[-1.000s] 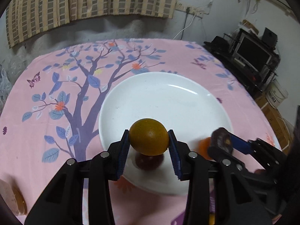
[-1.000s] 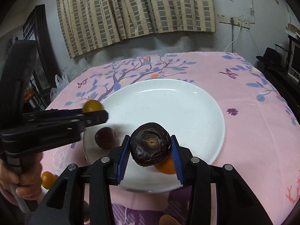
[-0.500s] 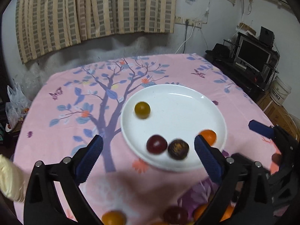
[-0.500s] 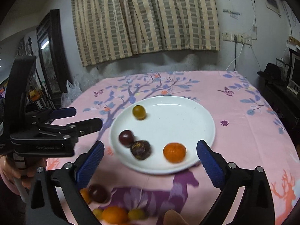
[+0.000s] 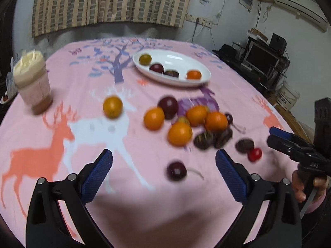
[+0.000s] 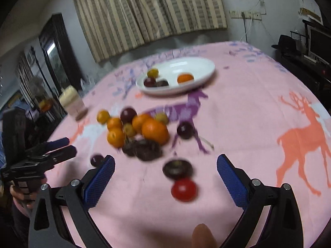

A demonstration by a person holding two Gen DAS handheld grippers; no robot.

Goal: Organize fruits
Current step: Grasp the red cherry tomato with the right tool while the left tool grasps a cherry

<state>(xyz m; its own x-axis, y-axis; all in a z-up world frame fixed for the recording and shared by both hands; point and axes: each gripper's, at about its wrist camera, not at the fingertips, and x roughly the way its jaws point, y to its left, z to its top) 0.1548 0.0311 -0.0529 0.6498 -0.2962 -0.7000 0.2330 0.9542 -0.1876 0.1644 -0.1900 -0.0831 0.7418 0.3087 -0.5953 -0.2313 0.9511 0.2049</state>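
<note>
- Grippers: my left gripper (image 5: 164, 171) and right gripper (image 6: 165, 174) both stand wide and carry nothing; a second ago each clamped a fruit over the plate (image 5: 199, 82).
- Plate now holds four fruits, the two just dropped among them; I have pulled back to the near edge.
- Pile (image 5: 186, 122) of loose fruit lies on the cloth (image 5: 86, 128), well short of the plate, so most of the job remains.
- Dark fruit (image 5: 176, 171) sits between my left fingers; red fruit (image 6: 183, 189) between my right.
- Motion blur hides fruit types; the pile's back is partly hidden.
</note>
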